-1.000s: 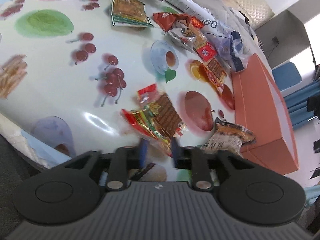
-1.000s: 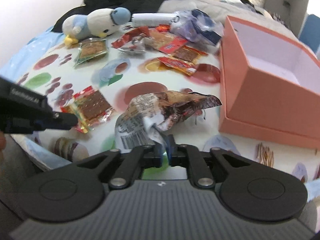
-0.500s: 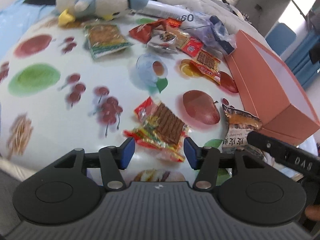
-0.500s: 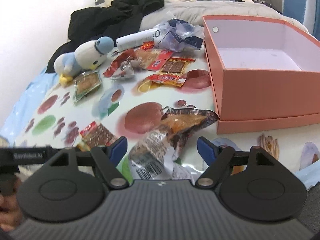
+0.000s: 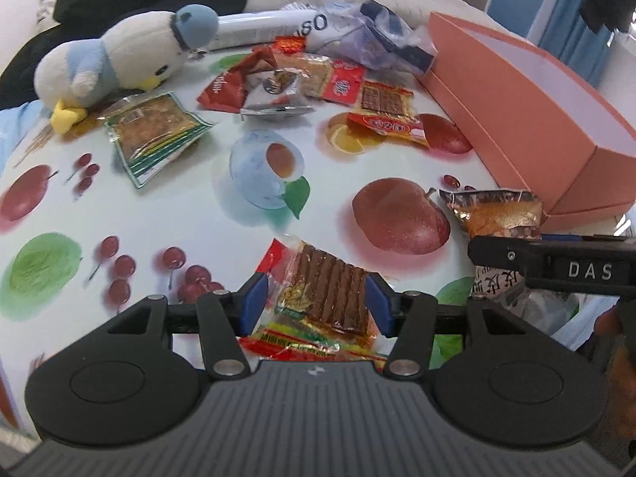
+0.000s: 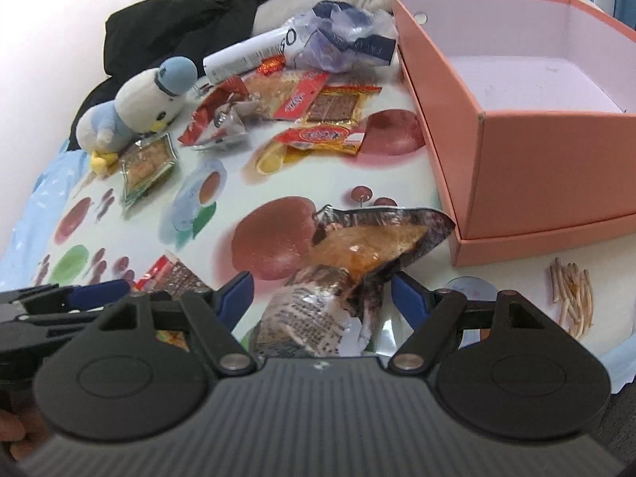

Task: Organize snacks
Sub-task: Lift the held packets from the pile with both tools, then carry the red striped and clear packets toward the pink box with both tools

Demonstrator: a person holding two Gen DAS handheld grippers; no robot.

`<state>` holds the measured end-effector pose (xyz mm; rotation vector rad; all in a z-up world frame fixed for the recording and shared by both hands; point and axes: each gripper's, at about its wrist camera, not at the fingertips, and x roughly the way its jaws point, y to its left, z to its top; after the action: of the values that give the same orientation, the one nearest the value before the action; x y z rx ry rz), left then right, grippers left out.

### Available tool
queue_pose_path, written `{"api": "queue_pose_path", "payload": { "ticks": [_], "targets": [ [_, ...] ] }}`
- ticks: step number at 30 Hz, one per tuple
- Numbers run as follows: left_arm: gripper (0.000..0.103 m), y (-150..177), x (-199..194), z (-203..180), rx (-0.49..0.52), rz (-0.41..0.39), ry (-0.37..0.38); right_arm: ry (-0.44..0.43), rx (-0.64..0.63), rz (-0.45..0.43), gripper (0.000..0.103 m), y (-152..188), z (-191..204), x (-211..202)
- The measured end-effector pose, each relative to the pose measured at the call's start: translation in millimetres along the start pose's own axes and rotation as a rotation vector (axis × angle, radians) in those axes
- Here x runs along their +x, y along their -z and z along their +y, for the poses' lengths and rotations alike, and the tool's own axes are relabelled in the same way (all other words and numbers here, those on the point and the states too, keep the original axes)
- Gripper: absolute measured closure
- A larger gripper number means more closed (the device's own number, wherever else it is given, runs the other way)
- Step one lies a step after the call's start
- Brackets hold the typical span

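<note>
Left wrist view shows your red-and-yellow wafer packet (image 5: 318, 302), brown ribbed bars visible through its clear window, lying flat on the fruit-print tablecloth (image 5: 159, 206). Your left gripper (image 5: 314, 306) sits low with jaws spread, one blue pad on each side of it. Your right gripper (image 6: 318, 298) is likewise spread wide around the crumpled brown snack bag (image 6: 349, 262) beside the orange box (image 6: 516, 151).
</note>
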<state>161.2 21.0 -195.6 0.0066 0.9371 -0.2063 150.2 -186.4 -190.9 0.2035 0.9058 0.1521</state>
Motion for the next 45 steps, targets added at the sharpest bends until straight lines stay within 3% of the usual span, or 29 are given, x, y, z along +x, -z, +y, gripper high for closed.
{"api": "queue_pose_path", "payload": {
  "ticks": [2,10,17,27,34,35,39,45],
  "targets": [
    [0.035,-1,7,-3,0.022,0.008,-0.023,0.002,0.008,0.005,0.030,-1,-2,4],
    [0.033,-1,20,-12,0.097,0.042,-0.037,-0.019,-0.032,0.021,0.050,-2,-5,11],
    [0.034,1,22,-17,0.100,0.045,-0.050,-0.014,-0.057,0.021,0.058,-6,-7,5],
    [0.049,2,18,-26,0.077,0.051,-0.046,0.001,-0.078,0.017,0.059,-4,-11,-7],
    [0.053,3,4,-16,-0.039,0.033,-0.025,-0.003,-0.080,0.009,0.060,0,-10,-18],
    [0.066,3,1,-15,-0.056,0.029,-0.022,-0.002,-0.081,0.007,0.060,0,-10,-20],
    [0.074,1,-11,-11,-0.132,0.024,0.012,0.000,-0.085,-0.005,0.060,1,-10,-30],
    [0.080,8,-12,-14,-0.165,0.030,0.013,0.012,-0.088,-0.023,0.060,5,-12,-41]
  ]
}}
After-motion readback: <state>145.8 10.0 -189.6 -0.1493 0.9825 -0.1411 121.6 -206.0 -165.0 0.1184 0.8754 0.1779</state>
